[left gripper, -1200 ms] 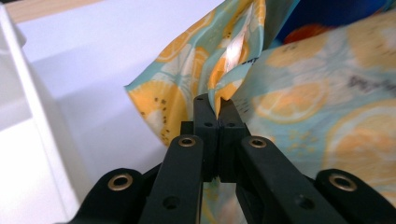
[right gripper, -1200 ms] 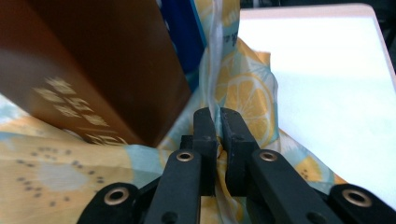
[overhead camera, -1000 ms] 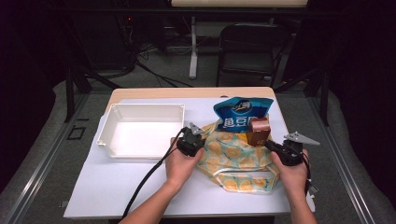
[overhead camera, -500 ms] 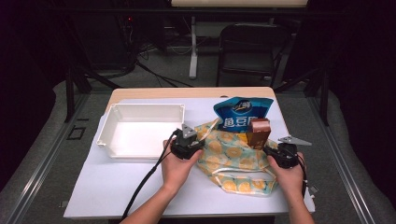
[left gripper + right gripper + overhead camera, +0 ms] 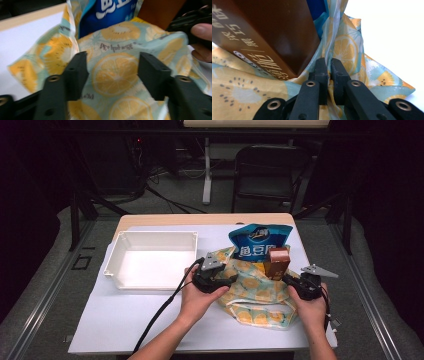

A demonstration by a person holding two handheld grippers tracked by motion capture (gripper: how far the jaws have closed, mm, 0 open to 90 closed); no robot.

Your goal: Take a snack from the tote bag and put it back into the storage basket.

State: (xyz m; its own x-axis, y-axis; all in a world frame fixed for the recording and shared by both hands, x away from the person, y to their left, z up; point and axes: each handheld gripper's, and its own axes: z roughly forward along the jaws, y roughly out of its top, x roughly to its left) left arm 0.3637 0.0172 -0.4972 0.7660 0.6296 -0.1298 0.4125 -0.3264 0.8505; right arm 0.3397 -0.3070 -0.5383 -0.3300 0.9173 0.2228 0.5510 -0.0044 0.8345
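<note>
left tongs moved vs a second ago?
Yes, slightly. In the high view the left tongs sit a little nearer the person's edge, away from the white tray. Their jaws have just been opening, off the fruit-print bag.

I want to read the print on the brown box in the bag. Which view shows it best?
The right gripper view: the brown box is close, its pale characters sharp above the fruit-print bag. The high view shows it small, upright in the bag. The left gripper view catches a blurred brown corner.

Bag (image 5: 255, 292): pale teal, orange citrus-slice print. Snack pouch (image 5: 259, 241): blue, white lettering. Box (image 5: 278, 262): brown. Tray (image 5: 150, 260): white.
</note>
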